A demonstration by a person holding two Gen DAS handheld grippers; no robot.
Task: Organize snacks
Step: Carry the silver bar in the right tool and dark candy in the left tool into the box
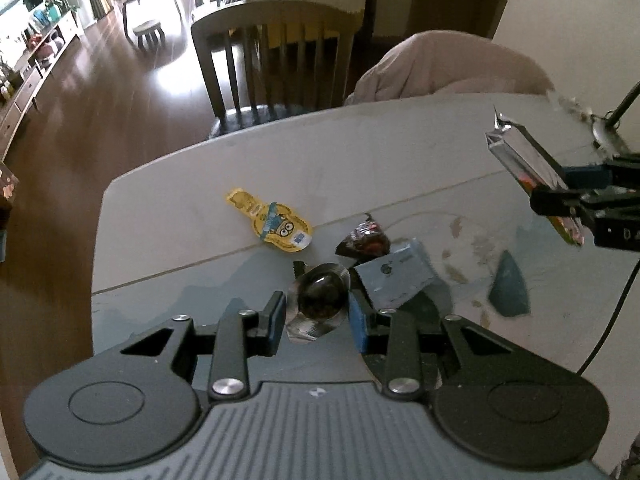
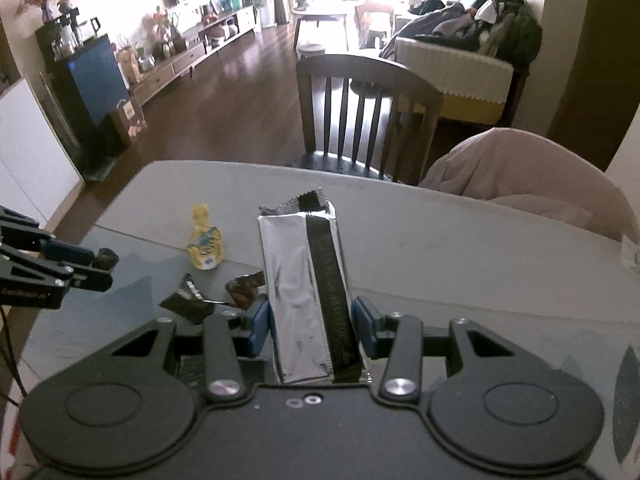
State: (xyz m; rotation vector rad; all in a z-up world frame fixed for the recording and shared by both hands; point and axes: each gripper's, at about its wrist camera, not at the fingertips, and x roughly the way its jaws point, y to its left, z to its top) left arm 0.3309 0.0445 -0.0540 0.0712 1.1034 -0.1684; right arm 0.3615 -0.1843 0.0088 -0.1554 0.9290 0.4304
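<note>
My left gripper [image 1: 318,312] is shut on a clear packet with a dark round snack [image 1: 320,296], held above the grey table [image 1: 200,216]. My right gripper [image 2: 314,320] is shut on a long silver snack bar [image 2: 306,280] with a black seam, held up off the table; the bar also shows in the left wrist view [image 1: 524,160]. On the table lie a yellow cartoon pouch [image 1: 272,224], a dark red-and-black packet [image 1: 366,238] and a grey-blue packet [image 1: 394,280]. The yellow pouch [image 2: 204,244] and dark packets [image 2: 240,288] show in the right wrist view.
A dark wooden chair [image 1: 276,56] stands at the table's far edge, beside a seat draped in pink cloth [image 1: 448,68]. A dark teal scrap [image 1: 510,286] lies on the table's right part. A cable [image 1: 608,320] hangs at the right. The table edge drops to wooden floor on the left.
</note>
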